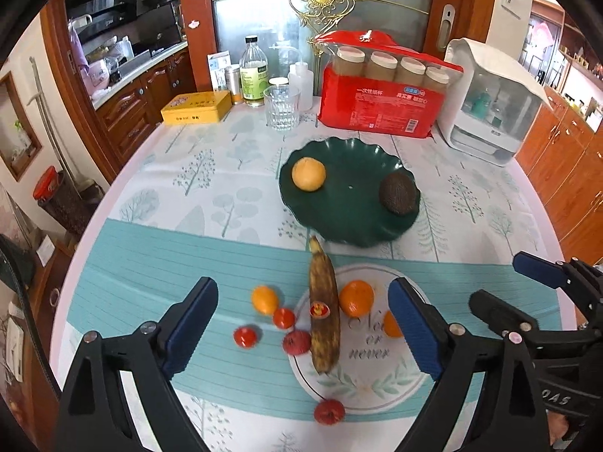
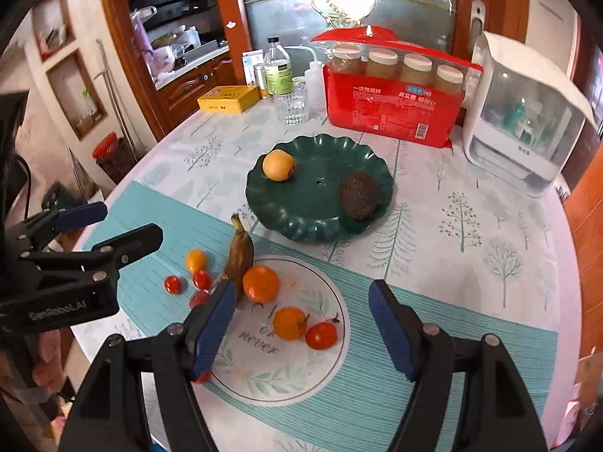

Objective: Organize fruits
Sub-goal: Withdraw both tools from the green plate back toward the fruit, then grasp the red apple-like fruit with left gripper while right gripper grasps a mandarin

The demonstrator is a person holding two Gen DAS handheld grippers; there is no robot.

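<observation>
Both tongs, left gripper (image 1: pixel 303 324) and right gripper (image 2: pixel 301 324), hung spread wide and empty above loose fruit: a browned banana (image 1: pixel 323 318), oranges and small tomatoes on the tablecloth (image 1: pixel 196 248). Beyond, a green plate (image 1: pixel 350 222) held a yellow fruit (image 1: pixel 308 173) and a dark avocado (image 1: pixel 398 193).

Wooden kitchen cabinets (image 1: pixel 150 86), frosted-glass door (image 1: pixel 377 3)

My jaws are black with blue pads (image 1: pixel 192 324). The surface (image 1: pixel 211 173) wears a white cloth printed with pale grey-green trees, crossed by a teal striped band. The scalloped plate (image 1: pixel 339 222) is dark green, holding a yellow-orange fruit (image 1: pixel 308 173) and a dark brown avocado (image 1: pixel 398 193). The banana (image 1: pixel 324 312) is browned yellow; the small tomatoes (image 1: pixel 245 336) are red.
</observation>
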